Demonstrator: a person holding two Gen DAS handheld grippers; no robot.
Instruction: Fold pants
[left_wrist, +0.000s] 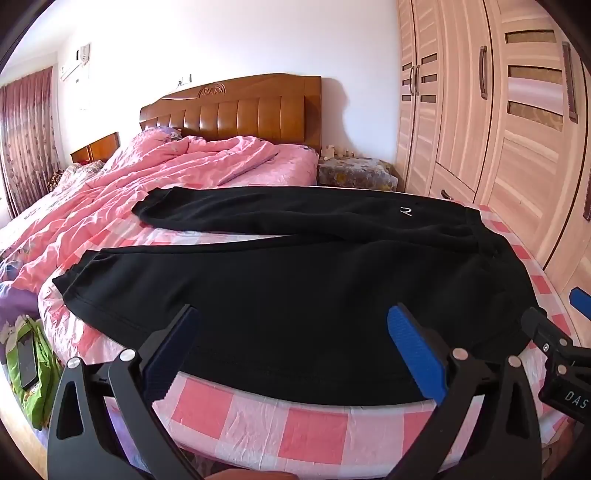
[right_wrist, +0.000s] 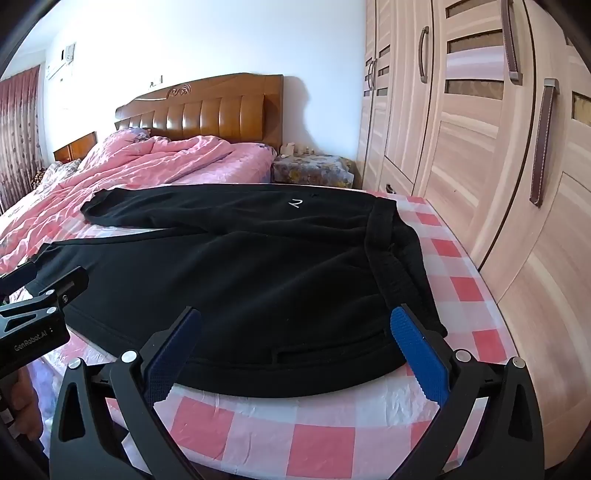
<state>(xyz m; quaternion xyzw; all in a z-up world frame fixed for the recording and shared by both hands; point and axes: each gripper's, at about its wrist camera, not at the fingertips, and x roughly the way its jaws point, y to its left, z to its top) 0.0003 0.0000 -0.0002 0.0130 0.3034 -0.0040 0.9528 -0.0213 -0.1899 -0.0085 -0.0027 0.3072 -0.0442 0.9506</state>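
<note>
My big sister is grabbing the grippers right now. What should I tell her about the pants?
Left hand-held gripper: open, holding nothing, above the near leg.
Right hand-held gripper: open, holding nothing, near the waistband.
The black pants lie spread flat on the checked sheet, legs apart, cuffs pointing towards the pink quilt.
Done: laid out only. No fold yet.
Left: probably bring one leg over the other, then fold lengthwise.

Two near, downward wrist views, shared pants (left_wrist: 295, 288)
</note>
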